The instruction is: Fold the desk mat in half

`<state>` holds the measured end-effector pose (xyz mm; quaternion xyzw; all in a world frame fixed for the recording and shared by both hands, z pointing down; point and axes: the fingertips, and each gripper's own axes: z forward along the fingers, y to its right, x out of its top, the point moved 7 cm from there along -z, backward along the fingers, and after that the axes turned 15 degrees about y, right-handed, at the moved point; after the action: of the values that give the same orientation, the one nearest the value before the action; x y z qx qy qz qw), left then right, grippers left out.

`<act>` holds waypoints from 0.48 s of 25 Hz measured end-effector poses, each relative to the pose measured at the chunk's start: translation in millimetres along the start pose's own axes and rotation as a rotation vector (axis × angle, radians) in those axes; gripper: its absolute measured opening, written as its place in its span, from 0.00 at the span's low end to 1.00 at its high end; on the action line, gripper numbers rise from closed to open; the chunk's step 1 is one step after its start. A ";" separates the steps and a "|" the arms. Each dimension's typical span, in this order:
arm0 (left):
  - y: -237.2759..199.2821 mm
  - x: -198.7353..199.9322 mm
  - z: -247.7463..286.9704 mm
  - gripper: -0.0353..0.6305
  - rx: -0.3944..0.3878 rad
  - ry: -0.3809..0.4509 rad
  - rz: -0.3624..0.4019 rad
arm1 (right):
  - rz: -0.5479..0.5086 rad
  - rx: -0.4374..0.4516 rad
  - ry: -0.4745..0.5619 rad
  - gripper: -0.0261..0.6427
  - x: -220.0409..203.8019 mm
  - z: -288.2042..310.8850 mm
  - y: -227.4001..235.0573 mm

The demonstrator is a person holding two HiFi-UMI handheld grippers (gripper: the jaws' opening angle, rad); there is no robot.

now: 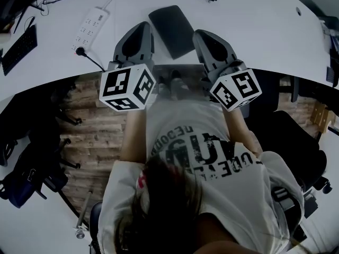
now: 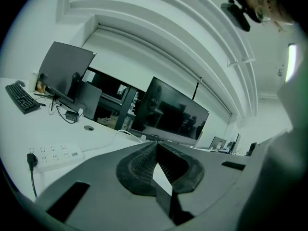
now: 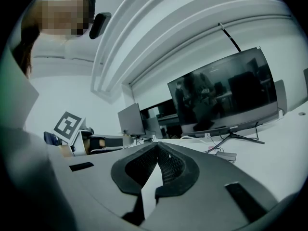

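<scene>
Dark hair and a white printed T-shirt fill the bottom of the head view, where a person point(image 1: 212, 189) stands at the curved edge of a white desk point(image 1: 254, 30). Both grippers are held side by side over that edge, marker cubes toward the camera. The left gripper point(image 1: 142, 29) and the right gripper point(image 1: 202, 36) point out across the desktop. The dark desk mat point(image 1: 171, 29) lies flat on the desk, between and just ahead of the two sets of jaws, and neither gripper holds it. A power strip point(image 1: 89, 28) sits to the left.

Left gripper view: the jaws are pressed together at their tips, with nothing between the ribbed pads point(image 2: 139, 165). Beyond them are the power strip point(image 2: 55, 155), a keyboard point(image 2: 21, 98) and a dark monitor point(image 2: 171, 114).

Right gripper view: the jaws likewise meet at the tips, pinching nothing, and another dark monitor point(image 3: 226, 93) stands on the desk behind them.
</scene>
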<state>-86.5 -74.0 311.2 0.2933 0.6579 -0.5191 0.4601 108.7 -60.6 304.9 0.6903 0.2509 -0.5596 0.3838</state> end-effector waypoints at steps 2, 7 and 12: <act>-0.9 6.9 -4.9 0.06 -0.005 0.020 0.007 | -0.008 -0.007 0.006 0.03 3.2 -0.7 -2.1; -2.9 18.9 -16.1 0.06 -0.018 0.050 0.030 | -0.033 -0.025 0.020 0.03 9.5 -2.4 -8.6; -6.2 27.6 -31.6 0.06 -0.023 0.065 0.044 | -0.044 -0.028 0.026 0.03 12.5 -3.8 -20.5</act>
<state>-112.6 -48.2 289.8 0.3189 0.6717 -0.4916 0.4531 98.1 -46.7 288.0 0.6864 0.2791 -0.5552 0.3778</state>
